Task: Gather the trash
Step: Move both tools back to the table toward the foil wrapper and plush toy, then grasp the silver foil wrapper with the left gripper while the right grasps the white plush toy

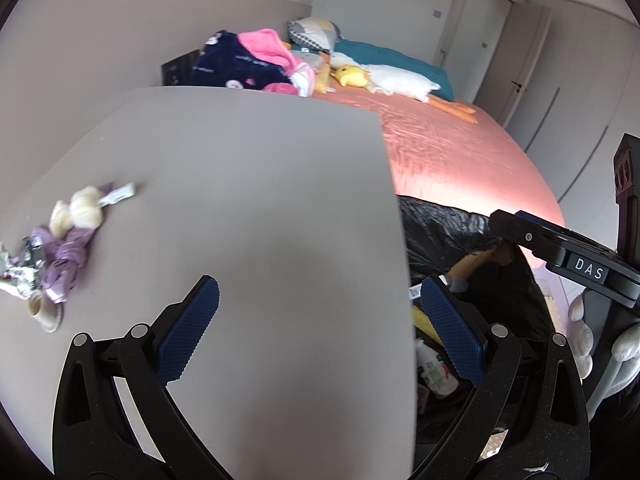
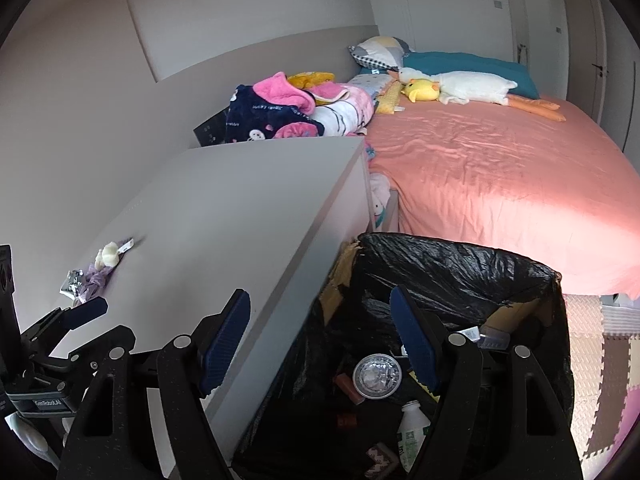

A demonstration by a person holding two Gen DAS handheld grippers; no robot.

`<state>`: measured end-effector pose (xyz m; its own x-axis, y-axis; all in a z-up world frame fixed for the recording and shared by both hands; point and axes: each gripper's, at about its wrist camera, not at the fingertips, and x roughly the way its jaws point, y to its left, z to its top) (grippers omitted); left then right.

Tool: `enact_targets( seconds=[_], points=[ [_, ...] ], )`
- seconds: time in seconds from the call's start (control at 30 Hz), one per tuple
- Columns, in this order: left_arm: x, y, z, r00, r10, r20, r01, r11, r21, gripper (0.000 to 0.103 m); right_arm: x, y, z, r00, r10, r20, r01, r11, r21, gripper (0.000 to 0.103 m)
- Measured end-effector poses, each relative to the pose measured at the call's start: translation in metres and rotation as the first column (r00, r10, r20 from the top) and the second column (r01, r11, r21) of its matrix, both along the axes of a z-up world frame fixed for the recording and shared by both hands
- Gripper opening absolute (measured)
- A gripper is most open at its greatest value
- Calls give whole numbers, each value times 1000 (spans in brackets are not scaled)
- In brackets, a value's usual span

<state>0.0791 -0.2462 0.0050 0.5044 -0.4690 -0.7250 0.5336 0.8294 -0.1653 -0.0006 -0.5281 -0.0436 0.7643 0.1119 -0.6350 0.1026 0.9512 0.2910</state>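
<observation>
Left gripper point(image 1: 320, 332): jaws wide apart, nothing between the blue pads, held over the near edge of the grey cabinet top point(image 1: 248, 184); right gripper point(image 2: 320, 340): jaws also spread wide, empty, one finger over the cabinet's corner and the other over the bin.

Near right, just beside the cabinet: black-lined trash bin point(image 2: 448, 264), bag draped over a cardboard rim; inside it a clear round lid point(image 2: 377, 376), a small white bottle point(image 2: 412, 432), a brown piece and other bits too dark to identify.

Remaining trash point(image 1: 60, 240) lies on the cabinet top, far-left side, near the wall: crumpled purple wrapper, cream-coloured lumps, silver foil, a white slip, a small beige cup at the near end; blurred in the left view; well apart from both grippers.

Beyond cabinet and bin: bed with pink sheet point(image 2: 500, 176); at its far end heaped blankets, pillows, a yellow duck toy point(image 2: 420, 90), a long white goose toy point(image 2: 472, 84); closed doors behind.
</observation>
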Motion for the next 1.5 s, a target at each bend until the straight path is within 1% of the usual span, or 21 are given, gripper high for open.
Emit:
enact_targets(
  seconds=[0.2,0.4,0.57,0.8,1.0,1.23,1.37,1.5],
  points=[
    [8,39,-1,995,104,12,-104,995,-5,97,15,32,4,998,65,1,-65,998,-14,73],
    [15,76,-3,981,192,23,-192,981,0,97,31,61,6,993,122,-1,-122,992,-9,73],
    [21,111,-4,961,277,25,-277,961,-7,97,46,88,6,984,176,-3,-176,984,-17,73],
    [32,161,-6,925,381,15,-380,925,-20,97,66,124,7,970,242,-3,-242,970,-23,73],
    [40,195,-6,896,442,35,-442,897,-23,97,83,155,9,956,294,0,-294,955,-28,73],
    [48,226,-7,862,501,75,-502,865,-4,97,104,189,10,938,347,-4,-347,938,-26,73],
    [56,242,-9,850,522,68,-523,852,-1,87,116,208,8,927,376,-12,-376,926,-39,73],
    [65,256,-13,834,549,55,-550,835,8,85,127,226,7,915,403,-21,-403,913,-66,73]
  ],
)
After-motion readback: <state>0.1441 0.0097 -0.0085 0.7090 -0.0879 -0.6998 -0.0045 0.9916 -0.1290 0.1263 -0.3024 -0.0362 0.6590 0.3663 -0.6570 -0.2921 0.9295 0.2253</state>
